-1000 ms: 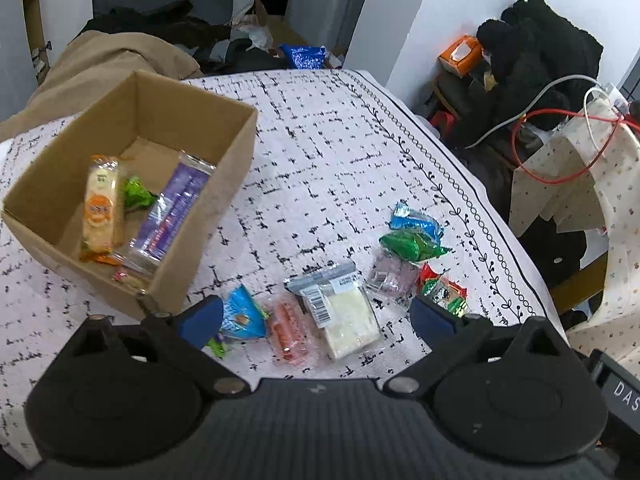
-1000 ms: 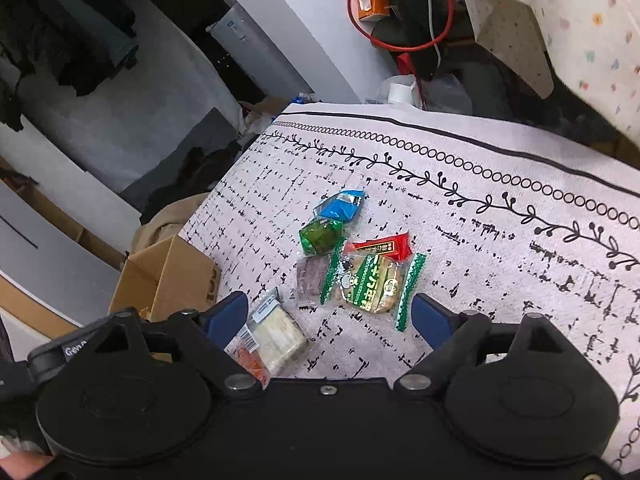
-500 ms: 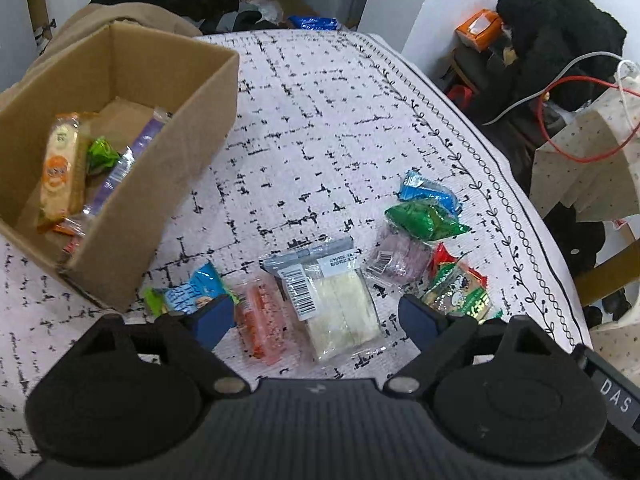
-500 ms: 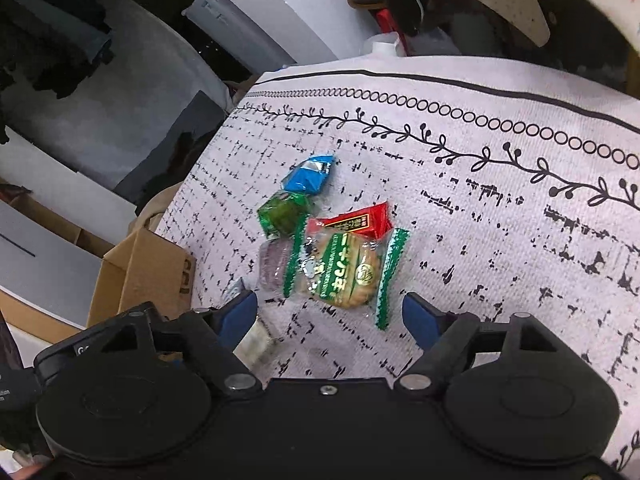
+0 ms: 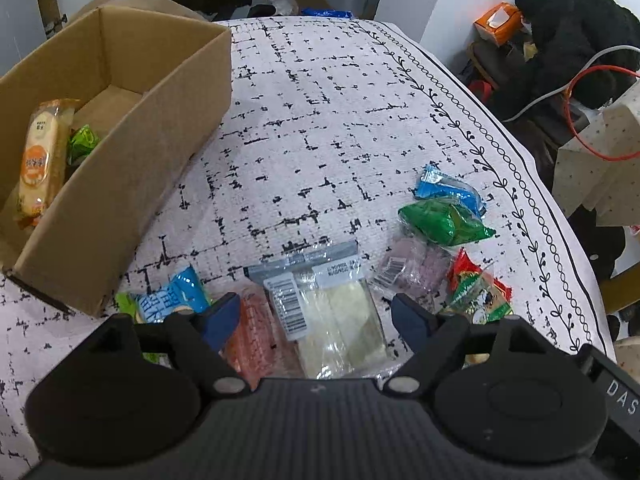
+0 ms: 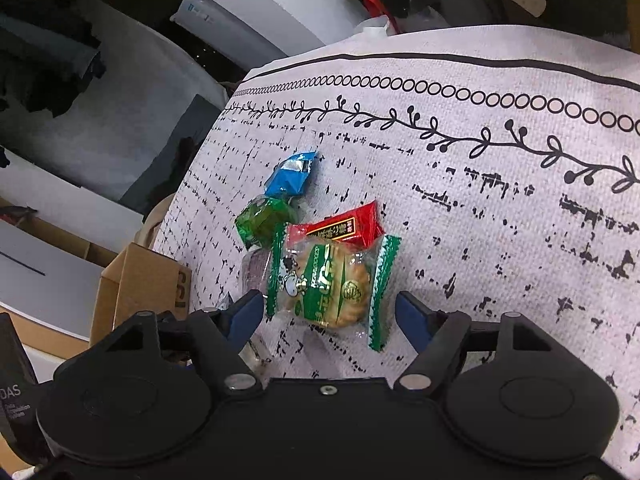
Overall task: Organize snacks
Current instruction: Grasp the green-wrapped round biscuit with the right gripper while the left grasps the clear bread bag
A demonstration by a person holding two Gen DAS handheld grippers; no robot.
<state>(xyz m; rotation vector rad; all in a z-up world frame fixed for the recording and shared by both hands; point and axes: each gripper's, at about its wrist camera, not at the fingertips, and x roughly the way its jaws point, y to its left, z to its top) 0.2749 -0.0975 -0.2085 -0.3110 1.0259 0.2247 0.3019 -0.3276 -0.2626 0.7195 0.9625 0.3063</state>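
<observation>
Snack packets lie on a white patterned tablecloth (image 5: 320, 128). My left gripper (image 5: 316, 316) is open, its jaws on either side of a clear packet of white snack (image 5: 332, 320) and a pink packet (image 5: 256, 336). A blue packet (image 5: 176, 296) lies to the left. A cardboard box (image 5: 132, 148) at the left holds an orange cracker pack (image 5: 42, 160) and a green candy (image 5: 82, 142). My right gripper (image 6: 328, 312) is open, its jaws straddling a green-edged cookie packet (image 6: 332, 284). Behind it lie a red packet (image 6: 340, 226), a green packet (image 6: 264, 220) and a blue packet (image 6: 290, 174).
A purple packet (image 5: 412, 268) lies near the green packet (image 5: 444, 220) and blue packet (image 5: 448, 188). The table's right edge (image 5: 560, 248) drops to dark clothes (image 5: 572, 28), cables and an orange tissue box (image 5: 498, 24). The box (image 6: 140, 292) shows at the right wrist view's left.
Both grippers have moved forward and down toward the snacks. The left now straddles the clear packet; the right now straddles the cookie packet. Both jaws stay open.
</observation>
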